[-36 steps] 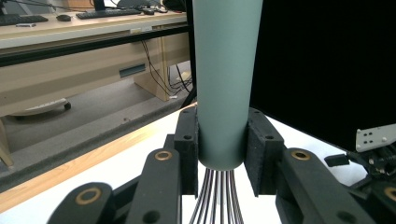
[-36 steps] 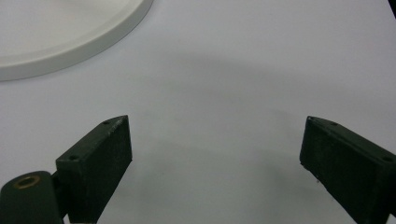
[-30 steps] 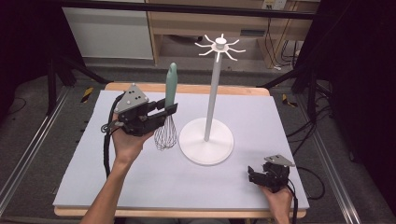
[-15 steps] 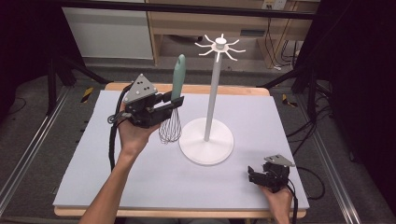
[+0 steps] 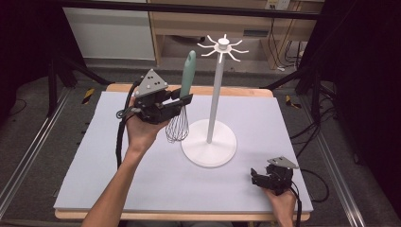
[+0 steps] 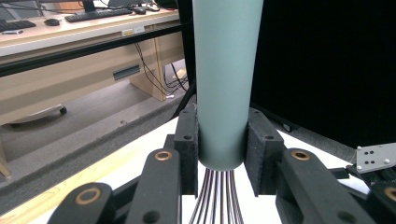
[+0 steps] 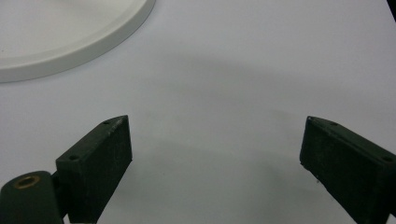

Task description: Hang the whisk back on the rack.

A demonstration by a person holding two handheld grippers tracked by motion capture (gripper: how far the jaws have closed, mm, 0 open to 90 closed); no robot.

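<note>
A whisk (image 5: 184,101) with a grey-green handle and a wire head is held upright above the table, wires down. My left gripper (image 5: 182,100) is shut on the handle's lower end, just left of the white stand's pole (image 5: 216,99). In the left gripper view the handle (image 6: 224,79) rises between the two pads (image 6: 187,140), with the wires (image 6: 219,196) below. The white stand has hooks (image 5: 223,47) at its top and a round base (image 5: 208,144). My right gripper (image 5: 257,178) rests low at the table's front right, open, its jaws (image 7: 215,163) wide over bare mat.
The stand's base edge (image 7: 70,42) lies ahead and left of the right gripper. The lilac mat (image 5: 94,156) covers the table. A wooden shelf unit (image 5: 203,19) stands behind the table, and dark frame legs stand at both sides.
My left gripper has carried the whisk to the right and a little upward, closer to the stand's pole. The right gripper has stayed where it was.
</note>
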